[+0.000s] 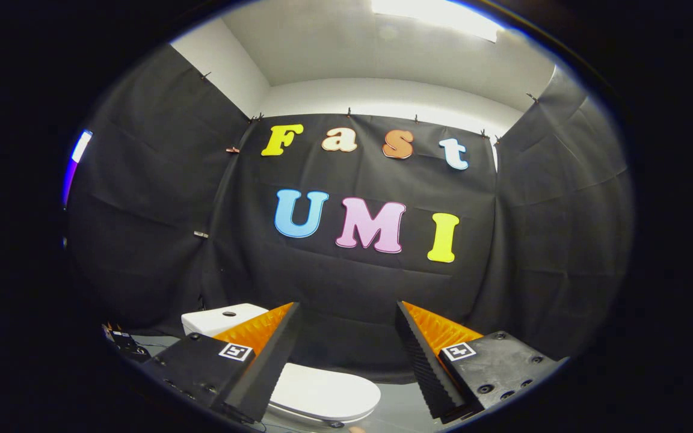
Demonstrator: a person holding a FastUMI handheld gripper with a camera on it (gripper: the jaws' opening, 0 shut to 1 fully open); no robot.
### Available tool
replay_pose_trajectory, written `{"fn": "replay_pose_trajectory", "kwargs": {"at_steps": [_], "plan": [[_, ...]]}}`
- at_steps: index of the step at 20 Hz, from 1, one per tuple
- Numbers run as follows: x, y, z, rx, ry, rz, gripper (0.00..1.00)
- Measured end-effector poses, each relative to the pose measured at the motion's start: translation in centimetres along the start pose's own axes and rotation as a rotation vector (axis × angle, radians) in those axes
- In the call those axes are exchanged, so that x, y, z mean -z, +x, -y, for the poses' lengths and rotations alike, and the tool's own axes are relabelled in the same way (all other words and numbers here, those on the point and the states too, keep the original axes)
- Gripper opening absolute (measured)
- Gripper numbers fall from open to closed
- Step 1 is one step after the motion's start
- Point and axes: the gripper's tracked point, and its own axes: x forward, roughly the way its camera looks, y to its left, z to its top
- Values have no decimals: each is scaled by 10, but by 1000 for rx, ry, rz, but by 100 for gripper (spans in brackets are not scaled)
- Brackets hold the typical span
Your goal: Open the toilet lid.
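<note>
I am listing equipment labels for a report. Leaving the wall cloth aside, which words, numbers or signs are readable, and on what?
No readable words or numbers.
Square black-and-white code markers, one on each jaw mount: patterns, not text.
White closed toilet lid and white tank: no label seen.
Gripper: jaws open, empty, lid just ahead.

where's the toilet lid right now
In the gripper view the toilet lid lies shut, low between the open tongs and partly behind the left finger, with the white tank behind it against the black cloth wall.
</note>
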Motion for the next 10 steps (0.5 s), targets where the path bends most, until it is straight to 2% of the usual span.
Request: {"fn": "replay_pose_trajectory", "kwargs": {"at_steps": [5, 10], "plan": [[3, 0, 1, 7, -4, -31, 98], [6, 2, 6, 56, 34, -26, 98]]}}
